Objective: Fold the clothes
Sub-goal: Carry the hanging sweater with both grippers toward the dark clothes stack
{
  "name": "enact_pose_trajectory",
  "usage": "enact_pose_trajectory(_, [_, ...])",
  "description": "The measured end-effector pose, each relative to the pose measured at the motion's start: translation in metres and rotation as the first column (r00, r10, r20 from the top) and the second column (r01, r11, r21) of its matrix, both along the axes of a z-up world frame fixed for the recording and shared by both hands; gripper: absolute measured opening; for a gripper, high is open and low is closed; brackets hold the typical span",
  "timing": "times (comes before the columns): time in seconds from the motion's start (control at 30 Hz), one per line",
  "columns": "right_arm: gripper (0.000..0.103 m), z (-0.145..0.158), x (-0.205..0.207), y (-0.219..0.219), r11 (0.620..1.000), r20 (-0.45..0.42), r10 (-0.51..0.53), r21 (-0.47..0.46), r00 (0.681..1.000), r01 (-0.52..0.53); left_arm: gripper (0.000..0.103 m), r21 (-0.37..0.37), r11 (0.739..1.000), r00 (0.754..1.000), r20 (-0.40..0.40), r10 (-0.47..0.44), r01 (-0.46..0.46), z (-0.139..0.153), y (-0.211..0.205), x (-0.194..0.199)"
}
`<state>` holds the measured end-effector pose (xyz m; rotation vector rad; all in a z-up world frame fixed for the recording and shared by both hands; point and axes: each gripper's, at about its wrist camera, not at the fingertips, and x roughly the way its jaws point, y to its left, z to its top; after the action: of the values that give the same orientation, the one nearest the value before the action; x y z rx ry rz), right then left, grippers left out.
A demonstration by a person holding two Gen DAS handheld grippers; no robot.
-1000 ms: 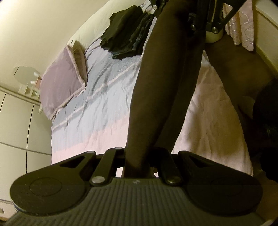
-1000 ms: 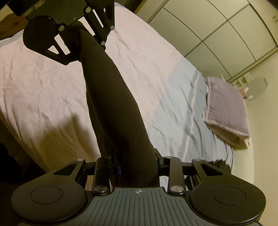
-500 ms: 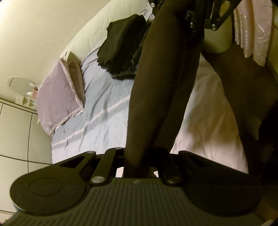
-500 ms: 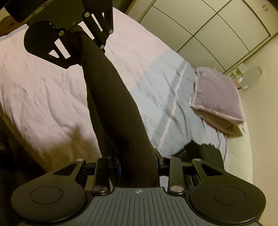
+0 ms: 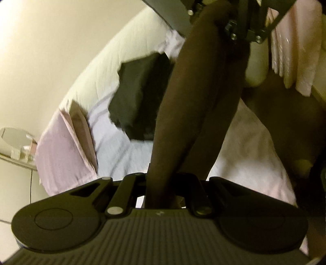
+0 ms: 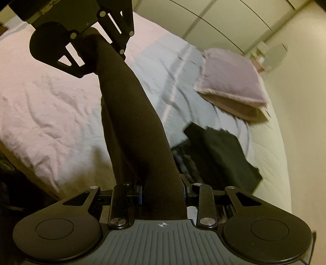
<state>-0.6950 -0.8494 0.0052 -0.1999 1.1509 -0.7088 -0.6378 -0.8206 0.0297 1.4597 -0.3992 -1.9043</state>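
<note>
A long dark brown garment (image 5: 195, 106) hangs stretched in the air between my two grippers, above the bed. My left gripper (image 5: 160, 195) is shut on one end of it. My right gripper (image 6: 163, 193) is shut on the other end (image 6: 134, 114). Each gripper shows at the top of the other's view: the right one in the left wrist view (image 5: 234, 26), the left one in the right wrist view (image 6: 89, 40). A pile of black clothes (image 5: 138, 95) lies on the bed near the headboard side, also in the right wrist view (image 6: 220, 155).
The bed has a pink and pale blue sheet (image 6: 51, 106). A lilac pillow (image 6: 230, 81) lies at its head, also in the left wrist view (image 5: 63, 146). Cream wardrobe doors (image 6: 203, 18) stand behind. A pink curtain (image 5: 295, 44) hangs at the right.
Both grippers have carried the stretched garment toward the head of the bed. The black pile and the pillow have come closer and larger in both views.
</note>
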Motion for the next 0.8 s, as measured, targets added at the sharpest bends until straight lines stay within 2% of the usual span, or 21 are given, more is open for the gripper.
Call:
enact_pose_trajectory(0.23, [0.032,0.041,-0.028,-0.049,0.992,-0.013,-0.11,-0.068,0.994,0.108,0.01,-0.093,0.991,0.994,-0.048,-0.101,0.096,0.033,-0.072,-0.023])
enact_pose_trajectory(0.4, [0.032,0.065,-0.054,-0.109,0.987,-0.002,-0.1,-0.123,0.995,0.099,0.01,-0.158,0.983,0.993,-0.057,-0.108,0.097,0.056,-0.138,-0.042])
enact_pose_trajectory(0.53, [0.032,0.082,-0.076,-0.161,0.983,0.005,-0.081,-0.167,0.997,0.08,0.01,-0.203,0.978,0.996,-0.067,-0.06,0.045,0.064,-0.207,-0.064])
enact_pose_trajectory(0.7, [0.032,0.092,-0.113,-0.275,0.977,0.005,0.022,-0.212,1.0,-0.02,0.01,-0.233,0.971,0.997,-0.061,0.044,-0.057,0.069,-0.309,-0.096])
enact_pose_trajectory(0.8, [0.032,0.098,-0.131,-0.337,0.959,0.001,0.079,-0.272,0.997,-0.076,0.01,-0.28,0.954,0.994,-0.045,0.099,-0.108,0.071,-0.365,-0.112])
